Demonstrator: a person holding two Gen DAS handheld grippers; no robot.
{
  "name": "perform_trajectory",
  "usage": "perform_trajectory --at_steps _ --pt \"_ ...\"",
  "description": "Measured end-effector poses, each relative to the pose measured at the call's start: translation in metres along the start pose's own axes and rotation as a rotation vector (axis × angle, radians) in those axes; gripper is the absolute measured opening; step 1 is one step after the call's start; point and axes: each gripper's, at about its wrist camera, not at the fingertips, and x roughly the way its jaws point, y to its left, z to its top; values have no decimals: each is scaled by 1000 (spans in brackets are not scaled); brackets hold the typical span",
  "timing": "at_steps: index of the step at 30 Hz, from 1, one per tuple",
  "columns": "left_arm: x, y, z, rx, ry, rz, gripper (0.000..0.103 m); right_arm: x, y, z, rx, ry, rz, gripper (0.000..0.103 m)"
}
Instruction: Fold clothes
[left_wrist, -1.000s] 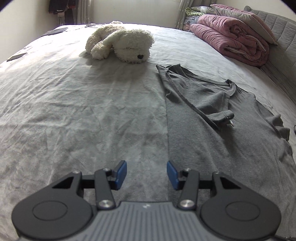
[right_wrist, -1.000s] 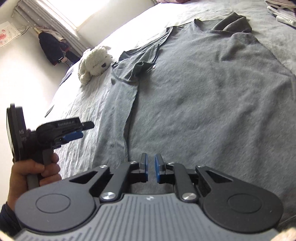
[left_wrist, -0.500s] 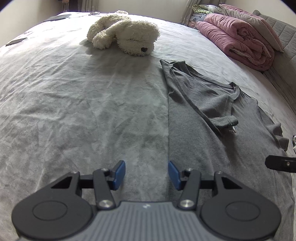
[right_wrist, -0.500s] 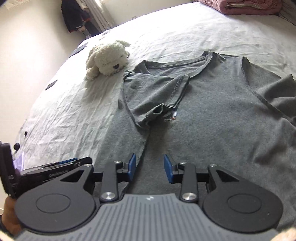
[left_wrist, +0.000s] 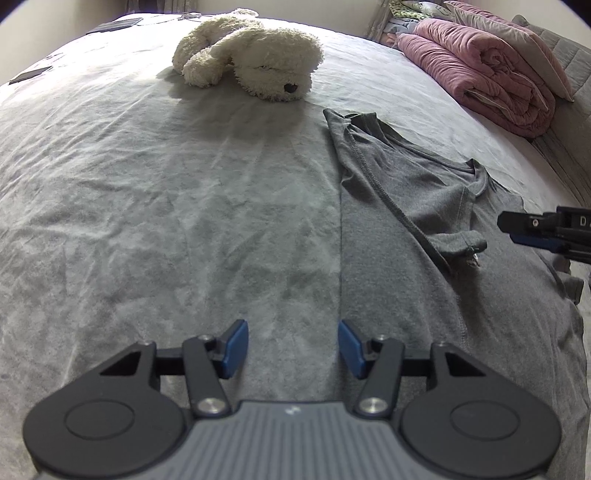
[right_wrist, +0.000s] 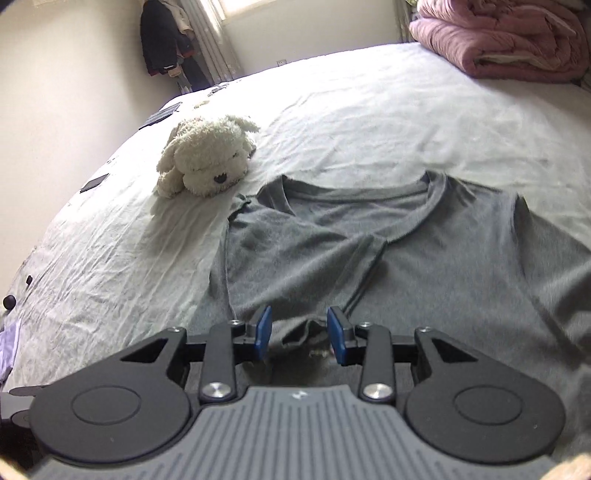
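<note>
On the bed (left_wrist: 147, 184) lie one grey T-shirt (right_wrist: 424, 258) and one plush dog (left_wrist: 255, 55), both hand-held grippers (left_wrist: 291, 347) (right_wrist: 300, 334) gaping empty.

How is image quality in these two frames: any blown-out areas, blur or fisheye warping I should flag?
Right wrist view: window light overexposes the bedsheet behind the plush dog, and the grey T-shirt looks smeared by motion blur. Left wrist view: exposure is even and sharp, the T-shirt's hem stitching is readable, with a soft shadow beside the plush dog. Both views bow the bed edges and darken at the corners.
</note>
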Motion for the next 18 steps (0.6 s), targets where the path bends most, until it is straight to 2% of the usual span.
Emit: perform_trajectory --at_steps 1,3,4,6,12,15,18 --pt "1 0 2 -3 0 -2 55 8 1 10 -39 -8 -1 42" --pt "1 0 5 -9 -1 -6 55 29 -4 26 -67 -9 -55 45" --pt "2 -1 6 -10 1 -7 55 41 -11 33 -44 5 -94 45" --pt "4 -2 8 -8 7 -11 56 60 -29 41 21 32 -116 45" --pt "7 -6 13 -5 22 -37 56 88 -41 40 -16 70 -168 45" --pt "9 -4 13 -13 24 -28 56 93 -37 36 -39 77 -167 13" --pt "10 -5 12 0 22 -14 56 87 -26 33 -96 45 -185 10"
